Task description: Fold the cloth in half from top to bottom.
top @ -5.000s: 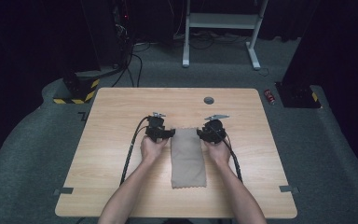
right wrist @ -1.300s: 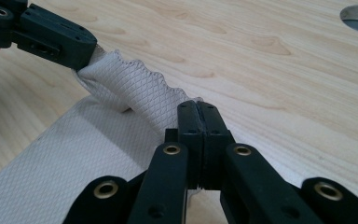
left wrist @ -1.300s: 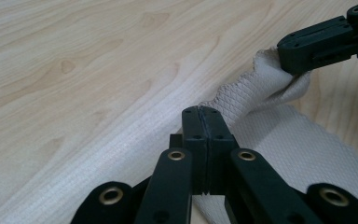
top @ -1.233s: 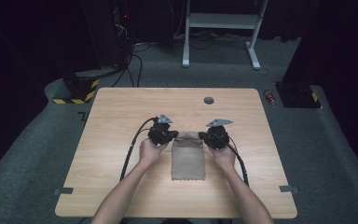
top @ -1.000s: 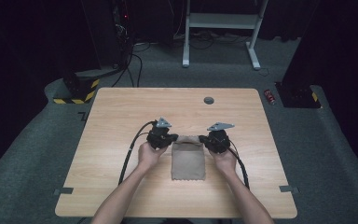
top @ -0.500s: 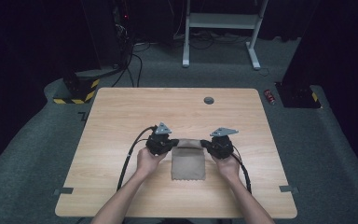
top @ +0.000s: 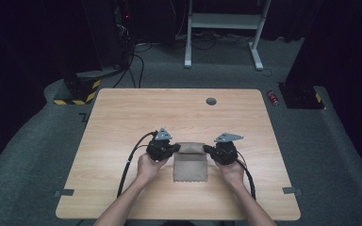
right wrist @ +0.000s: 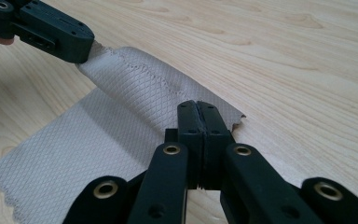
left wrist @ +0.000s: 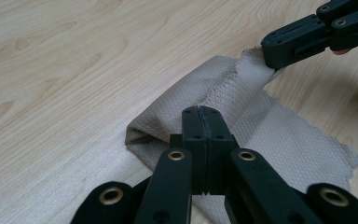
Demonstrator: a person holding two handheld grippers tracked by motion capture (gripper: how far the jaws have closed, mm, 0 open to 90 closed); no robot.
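Note:
A beige cloth (top: 190, 165) with a diamond weave lies on the wooden table (top: 122, 122) in front of the person. Its far edge is lifted and folded back over the rest. My left gripper (top: 177, 149) is shut on the left corner of that edge, seen close up in the left gripper view (left wrist: 200, 112) over the cloth (left wrist: 279, 135). My right gripper (top: 206, 149) is shut on the right corner, its tips (right wrist: 198, 106) pinching the cloth (right wrist: 98, 140). Each gripper view also shows the other gripper holding its own corner.
A small black round grommet (top: 211, 101) sits near the table's far edge. Black cables (top: 129, 160) trail from both grippers toward the near edge. A red object (top: 274, 97) lies on the floor past the right corner, and a white frame (top: 224, 21) stands behind.
Both hands have come toward the person with the cloth's far edge held between them. The fold has moved over the near part, so the cloth looks shorter.

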